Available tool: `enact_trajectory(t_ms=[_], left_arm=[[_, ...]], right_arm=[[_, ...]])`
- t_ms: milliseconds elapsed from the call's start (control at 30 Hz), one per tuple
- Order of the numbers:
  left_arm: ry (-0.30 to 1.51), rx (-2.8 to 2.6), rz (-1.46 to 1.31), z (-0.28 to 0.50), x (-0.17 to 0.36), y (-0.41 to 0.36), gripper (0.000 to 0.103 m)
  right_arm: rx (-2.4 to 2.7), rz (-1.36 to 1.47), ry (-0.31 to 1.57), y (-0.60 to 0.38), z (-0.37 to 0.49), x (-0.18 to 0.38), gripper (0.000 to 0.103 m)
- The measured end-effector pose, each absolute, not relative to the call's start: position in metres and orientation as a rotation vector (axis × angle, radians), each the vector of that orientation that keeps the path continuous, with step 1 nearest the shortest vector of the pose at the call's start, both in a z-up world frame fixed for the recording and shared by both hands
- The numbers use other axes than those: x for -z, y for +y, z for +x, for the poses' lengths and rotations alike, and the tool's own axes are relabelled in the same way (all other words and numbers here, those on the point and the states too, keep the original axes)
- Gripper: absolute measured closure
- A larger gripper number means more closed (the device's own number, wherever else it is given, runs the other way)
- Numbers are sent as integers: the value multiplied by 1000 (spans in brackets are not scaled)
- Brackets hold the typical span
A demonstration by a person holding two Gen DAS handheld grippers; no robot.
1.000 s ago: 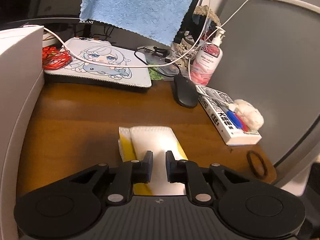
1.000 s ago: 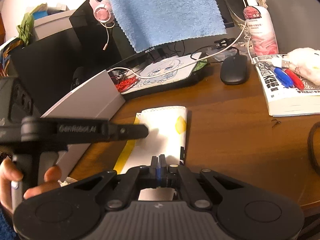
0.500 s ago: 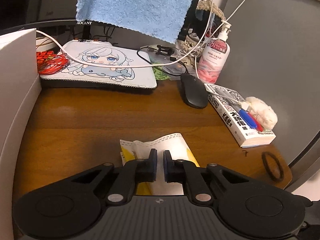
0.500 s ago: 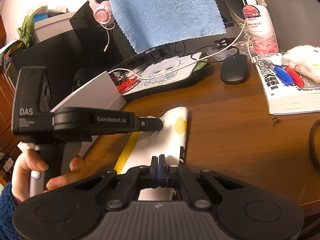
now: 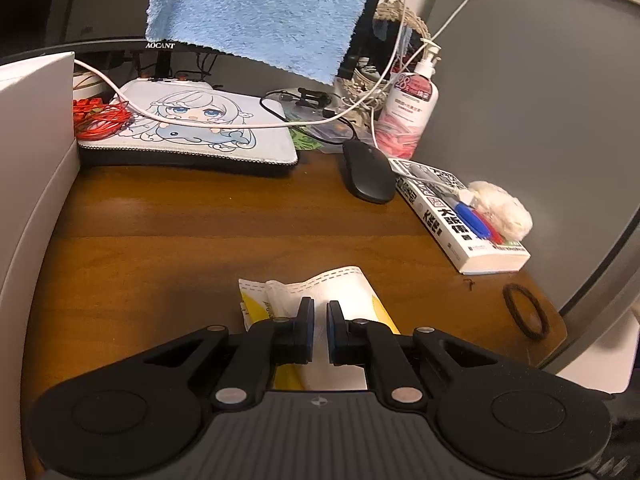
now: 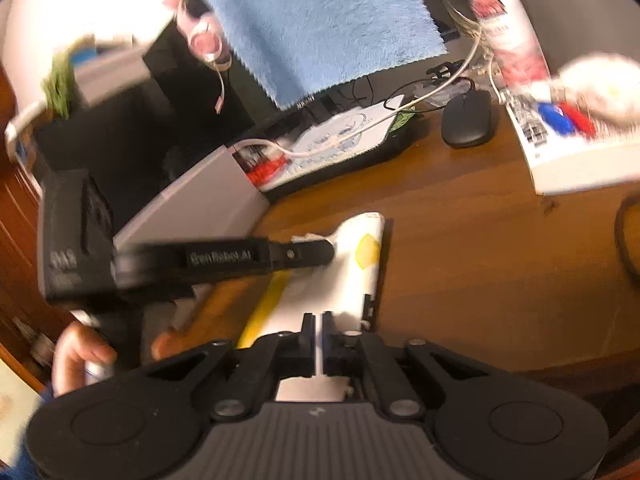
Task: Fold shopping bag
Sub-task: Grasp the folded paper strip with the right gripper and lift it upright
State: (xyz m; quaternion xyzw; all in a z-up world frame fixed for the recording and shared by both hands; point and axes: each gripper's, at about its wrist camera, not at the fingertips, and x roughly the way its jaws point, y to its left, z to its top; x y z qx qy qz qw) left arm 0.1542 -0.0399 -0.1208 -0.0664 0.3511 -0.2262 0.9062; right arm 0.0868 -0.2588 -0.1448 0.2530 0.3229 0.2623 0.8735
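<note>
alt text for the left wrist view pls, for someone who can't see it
The left gripper pinches the lifted far edge of a white and yellow shopping bag on a wooden desk. Beyond it lie a black mouse, a book with pens on top, a pump bottle and a hanging blue towel.

Right-wrist view motion-blurred; shopping bag [image 5: 344, 292] near end hidden behind jaws

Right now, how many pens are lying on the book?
2: a blue pen and a red pen lie side by side on the book, beside the white fluffy ball. Others may be hidden under it.
</note>
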Motion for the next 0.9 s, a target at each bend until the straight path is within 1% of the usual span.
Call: enact_trajectory(t_ms=[33,100,133,233,333,433,633,900], left_arm=[[725,470,-136,153,121,-40,94],[724,474,-137,151,121,-39,94],[725,475,-142,151,121,-38,94],[729,483,-159,150,122,-36,94],[731,491,-170,148,123,-34,94],[733,497,-169,145,123,-34,94],[747,520,-198,140,124,-30,94],[765,554,-248,135,126,-25,94]], right_arm=[[-560,585,674,-266,86,146,80],[-584,680,670,-280,82,147,69],[-592,720,668,-286,80,147,67],[-606,815,662,-306,74,148,67],[-627,932,696,-322,71,160,66],[-606,979,737,-329,68,174,67],[-664,1086,812,-323,77,200,67],[-718,1181,880,-300,90,222,67]])
